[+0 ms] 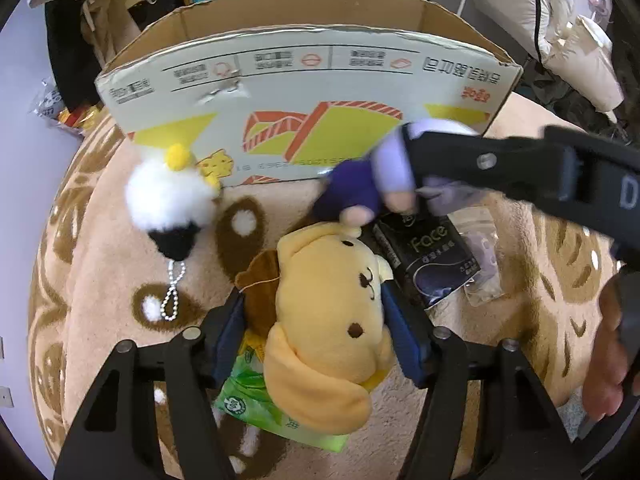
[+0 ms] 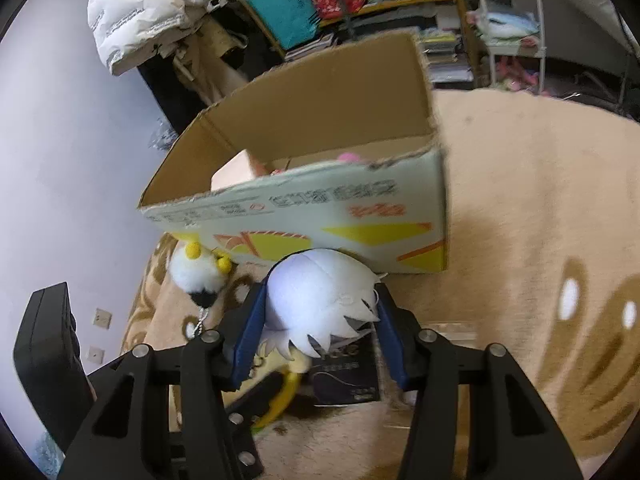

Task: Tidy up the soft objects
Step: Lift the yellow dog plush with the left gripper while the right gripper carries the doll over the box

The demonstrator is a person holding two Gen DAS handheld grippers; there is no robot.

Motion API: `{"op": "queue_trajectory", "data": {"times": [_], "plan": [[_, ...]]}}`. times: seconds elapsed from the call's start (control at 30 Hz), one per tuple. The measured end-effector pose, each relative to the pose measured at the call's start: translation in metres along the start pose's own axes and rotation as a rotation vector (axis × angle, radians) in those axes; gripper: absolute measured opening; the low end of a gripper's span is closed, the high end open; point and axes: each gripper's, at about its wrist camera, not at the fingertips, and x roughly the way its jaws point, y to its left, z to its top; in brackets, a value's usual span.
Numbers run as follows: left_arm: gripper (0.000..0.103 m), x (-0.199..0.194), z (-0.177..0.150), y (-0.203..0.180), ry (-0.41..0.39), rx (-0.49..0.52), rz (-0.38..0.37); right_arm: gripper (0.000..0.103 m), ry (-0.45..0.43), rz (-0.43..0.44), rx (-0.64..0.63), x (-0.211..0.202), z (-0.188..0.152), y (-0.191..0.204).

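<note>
Right gripper (image 2: pixel 318 328): jaws closed on the white-haired doll (image 2: pixel 320 300), blue pads pressed against both sides of its head; the doll's purple body (image 1: pixel 352 194) is seen dangling in the left wrist view, centre right of frame, clear of the rug. Left gripper (image 1: pixel 320 344): jaws clamped on the yellow dog plush (image 1: pixel 332 332), a pad on each side of its head, plush at lower centre of frame, apparently lifted off or just resting on the rug (image 1: pixel 520 280).

Step judged in hand: transport, both plush toys gripped and carried toward the cardboard box (image 2: pixel 304 132). The box sits at upper centre in both views, open top, something pink already visible inside.

Next move calls for: each toy raised above the near box wall, moved over the opening, jaws released. Arms to be kept apart, since the right gripper crosses just above the left one's load.

Left on the rug: sheep keychain plush (image 1: pixel 170 200) at centre left, touching the box front; a black tissue pack (image 1: pixel 428 256) and a green pack (image 1: pixel 256 400) beneath the dog.
</note>
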Motion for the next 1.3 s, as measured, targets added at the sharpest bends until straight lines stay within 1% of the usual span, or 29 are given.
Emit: {"op": "queue_trajectory", "data": {"times": [0.07,0.17,0.47,0.73,0.87,1.1,1.3], "plan": [[0.062,0.002,-0.001,0.006,-0.001,-0.006,0.006,0.055,-0.016,-0.028,-0.001,-0.007,0.000,-0.001],[0.062,-0.007,-0.005,0.009,-0.023,-0.008,0.028,0.055,-0.038,-0.041,-0.002,-0.017,-0.001,-0.002],[0.062,-0.045,-0.013,0.012,-0.139,0.001,0.133,0.055,-0.124,-0.082,-0.043,-0.054,-0.003,0.007],[0.062,-0.071,-0.020,0.011,-0.221,-0.012,0.162,0.055,-0.192,-0.104,-0.105,-0.084,-0.007,0.023],[0.062,-0.093,-0.022,0.014,-0.299,-0.033,0.174,0.055,-0.240,-0.110,-0.126,-0.098,-0.009,0.030],[0.062,-0.142,-0.023,0.023,-0.497,-0.067,0.198,0.055,-0.331,-0.095,-0.132,-0.125,-0.006,0.037],[0.062,-0.173,-0.016,0.026,-0.620,-0.044,0.220,0.055,-0.412,-0.083,-0.142,-0.144,0.005,0.043]]}}
